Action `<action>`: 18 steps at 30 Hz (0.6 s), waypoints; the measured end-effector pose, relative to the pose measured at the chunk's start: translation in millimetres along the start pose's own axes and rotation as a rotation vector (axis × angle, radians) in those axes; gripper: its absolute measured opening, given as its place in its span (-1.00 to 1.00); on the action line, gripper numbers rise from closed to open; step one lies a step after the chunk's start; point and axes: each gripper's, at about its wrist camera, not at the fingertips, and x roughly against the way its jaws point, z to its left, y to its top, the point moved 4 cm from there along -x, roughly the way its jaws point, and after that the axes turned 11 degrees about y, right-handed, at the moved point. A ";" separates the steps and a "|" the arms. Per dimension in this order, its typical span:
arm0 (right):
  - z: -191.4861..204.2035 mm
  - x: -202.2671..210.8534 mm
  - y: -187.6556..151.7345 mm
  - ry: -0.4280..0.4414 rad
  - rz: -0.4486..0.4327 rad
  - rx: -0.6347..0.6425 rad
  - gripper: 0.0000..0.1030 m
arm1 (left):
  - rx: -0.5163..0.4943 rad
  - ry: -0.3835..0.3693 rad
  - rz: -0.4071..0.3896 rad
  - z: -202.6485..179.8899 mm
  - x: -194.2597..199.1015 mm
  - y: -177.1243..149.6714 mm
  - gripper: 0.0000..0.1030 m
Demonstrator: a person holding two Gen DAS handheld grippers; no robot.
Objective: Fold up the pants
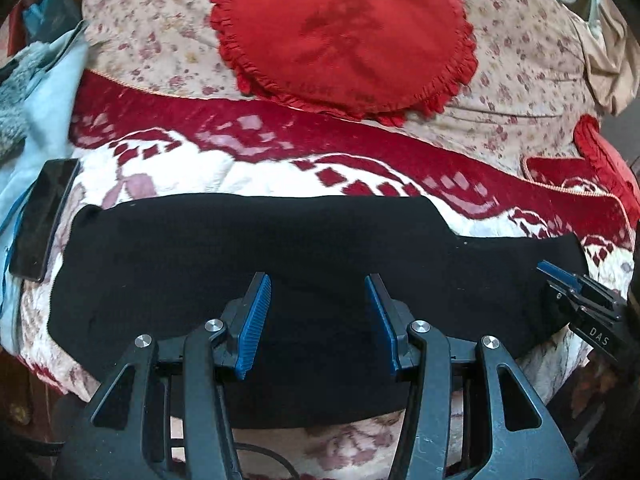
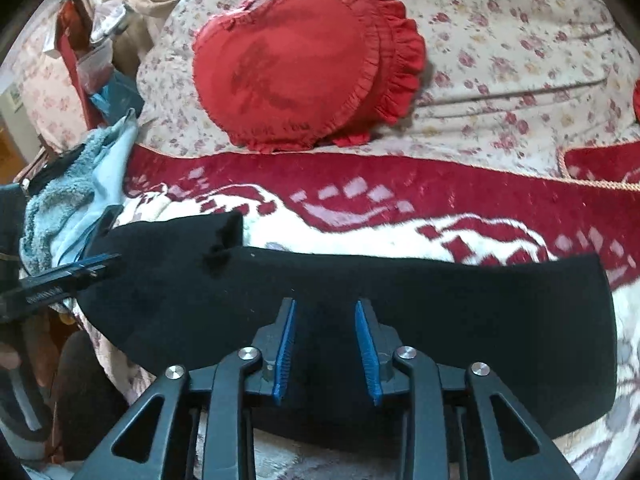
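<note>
Each black tool (image 1: 318,284) has ribbed blue pads (image 1: 256,320) and silver screws.

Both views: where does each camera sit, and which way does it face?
Left wrist: on the left gripper, looking down over the pants; right gripper at the right edge.
Right wrist: on the right gripper, over the pants; left gripper at the left edge.
Shared: pants, red pillow, blanket.

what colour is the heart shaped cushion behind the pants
Red, with a ruffled red edge. The heart-shaped cushion shows best in the right wrist view.
</note>
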 end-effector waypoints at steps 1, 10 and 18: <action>0.1 -0.4 -0.3 0.000 0.002 0.000 -0.41 | -0.006 0.003 -0.003 -2.4 -0.7 0.0 -0.09; -7.7 -1.5 -12.3 0.011 0.014 -0.028 -0.40 | -0.058 -0.020 0.007 -27.2 -6.7 -1.5 -0.09; 33.8 -26.5 18.2 0.074 0.068 0.204 -0.31 | -0.080 -0.008 0.038 -33.9 -18.7 -3.4 -0.09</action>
